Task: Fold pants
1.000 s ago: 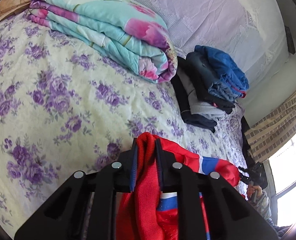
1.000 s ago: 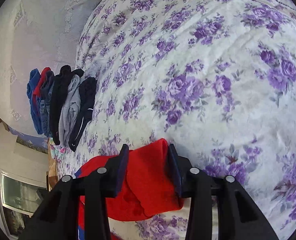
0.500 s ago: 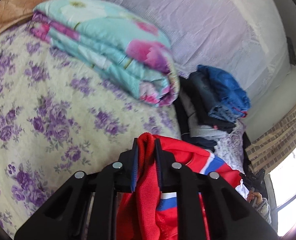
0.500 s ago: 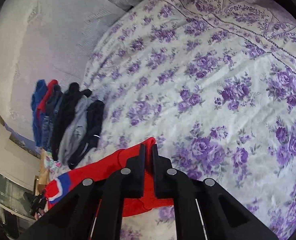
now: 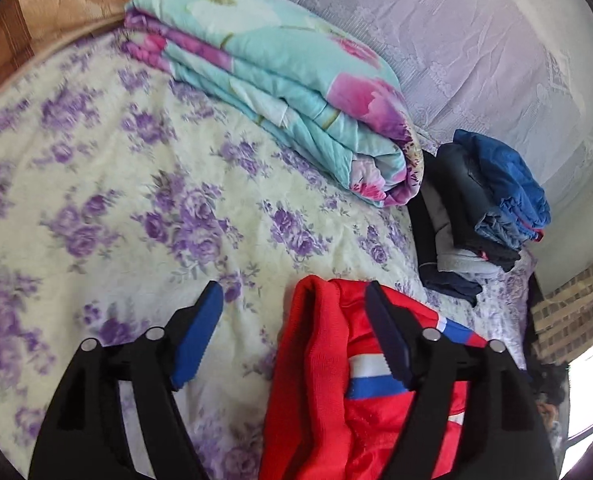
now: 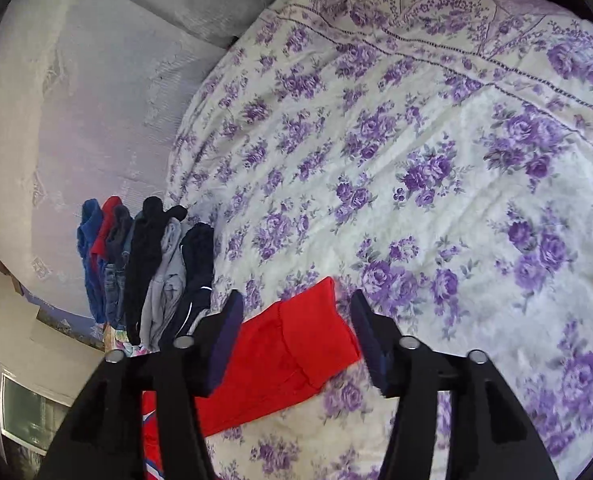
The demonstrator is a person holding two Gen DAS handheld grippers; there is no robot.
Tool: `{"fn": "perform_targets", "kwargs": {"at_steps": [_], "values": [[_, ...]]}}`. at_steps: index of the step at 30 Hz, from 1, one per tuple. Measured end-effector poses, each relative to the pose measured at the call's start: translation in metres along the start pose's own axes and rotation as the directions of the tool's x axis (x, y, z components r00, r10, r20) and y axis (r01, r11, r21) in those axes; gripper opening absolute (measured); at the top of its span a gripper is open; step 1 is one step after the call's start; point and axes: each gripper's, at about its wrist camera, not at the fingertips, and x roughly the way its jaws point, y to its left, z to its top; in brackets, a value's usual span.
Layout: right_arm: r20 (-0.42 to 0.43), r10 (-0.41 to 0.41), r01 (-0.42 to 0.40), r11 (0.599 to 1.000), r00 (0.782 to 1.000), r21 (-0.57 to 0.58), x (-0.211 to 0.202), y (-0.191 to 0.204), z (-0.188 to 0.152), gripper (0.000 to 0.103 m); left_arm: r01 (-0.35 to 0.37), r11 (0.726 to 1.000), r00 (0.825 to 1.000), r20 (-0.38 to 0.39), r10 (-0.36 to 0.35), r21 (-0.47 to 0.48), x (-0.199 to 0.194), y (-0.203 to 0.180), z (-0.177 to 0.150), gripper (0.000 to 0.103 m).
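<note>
- Both views are lit by soft daylight; no hard shadows are cast on the bedspread (image 6: 436, 184).
- In the left wrist view, the window (image 5: 592, 392) at the lower right edge is blown out to white glare.
- The near bedspread at the left of that view is smeared by motion blur, while the folded quilt (image 5: 280, 88) is rendered sharper.
- Strong fisheye bending is seen at the rims, and the corners are cut off by a black circular vignette.
- In the right wrist view, the purple flowers at the far right are blurred.
- The black gripper bodies are left underexposed, with little detail.
</note>
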Motion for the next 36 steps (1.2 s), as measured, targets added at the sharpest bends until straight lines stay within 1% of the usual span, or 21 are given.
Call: {"fn": "perform_targets", "kwargs": {"at_steps": [1, 2, 4, 6, 8, 10, 13, 15, 18, 19, 20, 22, 23, 24, 25, 26, 27, 28, 29, 31, 36], "values": [[0.0, -0.011, 0.011, 0.999, 1.0, -0.034, -0.002, 0.007, -0.004, 0.083, -0.027, 0.999, 1.0, 0.01, 0.026, 0.025, -0.005, -0.007, -0.003, 0.086], [-0.009, -0.016, 0.016, 0.998, 1.0, -0.063, -0.001, 0.012, -0.008, 0.087, -0.049, 0.998, 0.999, 0.018, 0.048, 0.041, -0.008, -0.012, -0.004, 0.092], [-0.051, -0.016, 0.011, 0.995, 0.999, -0.097, 0.011, 0.02, -0.008, 0.088, -0.096, 0.991, 0.995, 0.022, 0.095, 0.094, -0.006, -0.028, -0.005, 0.092], [-0.09, -0.009, -0.001, 0.994, 0.996, -0.11, 0.026, 0.025, -0.002, 0.088, -0.113, 0.983, 0.994, 0.014, 0.113, 0.141, 0.003, -0.041, -0.002, 0.092], [-0.15, -0.046, 0.023, 0.988, 0.988, -0.152, 0.047, 0.03, 0.006, 0.089, -0.135, 0.977, 0.991, 0.012, 0.135, 0.167, 0.012, -0.048, 0.003, 0.092], [-0.161, -0.082, 0.052, 0.982, 0.984, -0.179, 0.062, 0.027, 0.015, 0.089, -0.149, 0.97, 0.988, -0.004, 0.153, 0.193, 0.023, -0.049, 0.009, 0.092], [-0.223, -0.051, 0.018, 0.989, 0.973, -0.146, 0.081, 0.014, 0.024, 0.089, -0.114, 0.969, 0.991, -0.045, 0.127, 0.217, 0.035, -0.049, 0.014, 0.092], [-0.228, -0.067, 0.031, 0.987, 0.971, -0.16, 0.087, 0.01, 0.022, 0.089, -0.089, 0.968, 0.992, -0.068, 0.108, 0.234, 0.04, -0.049, 0.014, 0.092], [-0.257, -0.013, -0.023, 0.991, 0.966, -0.134, 0.097, 0.0, 0.017, 0.089, -0.021, 0.97, 0.992, -0.113, 0.049, 0.242, 0.048, -0.05, 0.012, 0.091], [-0.267, 0.001, -0.035, 0.992, 0.964, -0.123, 0.101, -0.002, 0.016, 0.089, 0.003, 0.97, 0.991, -0.13, 0.03, 0.243, 0.052, -0.051, 0.011, 0.089], [-0.281, 0.014, -0.047, 0.993, 0.96, -0.11, 0.106, -0.005, 0.014, 0.089, 0.023, 0.968, 0.989, -0.149, 0.015, 0.249, 0.057, -0.052, 0.008, 0.081], [-0.279, 0.005, -0.044, 0.99, 0.96, -0.133, 0.111, -0.005, 0.011, 0.088, 0.023, 0.964, 0.984, -0.178, 0.025, 0.265, 0.069, -0.054, 0.004, 0.073], [-0.273, 0.007, -0.049, 0.988, 0.962, -0.147, 0.111, -0.003, 0.011, 0.084, 0.017, 0.963, 0.983, -0.182, 0.034, 0.27, 0.074, -0.054, 0.002, 0.067], [-0.271, 0.016, -0.058, 0.988, 0.962, -0.146, 0.11, -0.002, 0.012, 0.075, 0.014, 0.964, 0.981, -0.19, 0.039, 0.266, 0.079, -0.052, 0.001, 0.067], [-0.279, 0.033, -0.07, 0.99, 0.96, -0.122, 0.111, -0.003, 0.012, 0.05, 0.02, 0.967, 0.98, -0.196, 0.032, 0.255, 0.083, -0.049, 0.001, 0.065], [-0.276, 0.02, -0.052, 0.993, 0.961, -0.107, 0.112, -0.006, 0.012, 0.033, 0.035, 0.97, 0.98, -0.199, 0.014, 0.241, 0.084, -0.046, 0.002, 0.061], [-0.27, 0.005, -0.036, 0.993, 0.963, -0.111, 0.111, -0.008, 0.013, 0.028, 0.046, 0.972, 0.98, -0.197, 0.001, 0.231, 0.084, -0.044, 0.003, 0.059], [-0.262, -0.005, -0.029, 0.992, 0.965, -0.124, 0.111, -0.008, 0.014, 0.018, 0.062, 0.974, 0.98, -0.197, -0.018, 0.217, 0.083, -0.041, 0.006, 0.05], [-0.248, -0.005, -0.028, 0.991, 0.969, -0.133, 0.109, -0.009, 0.014, 0.013, 0.085, 0.976, 0.98, -0.195, -0.046, 0.198, 0.081, -0.039, 0.008, 0.039], [-0.223, 0.008, -0.04, 0.99, 0.975, -0.138, 0.103, -0.006, 0.014, 0.009, 0.091, 0.977, 0.982, -0.182, -0.056, 0.191, 0.075, -0.038, 0.012, 0.013], [-0.176, 0.013, -0.047, 0.981, 0.984, -0.191, 0.086, 0.013, 0.015, 0.007, 0.099, 0.97, 0.986, -0.157, -0.064, 0.223, 0.058, -0.05, 0.013, 0.012]]}}
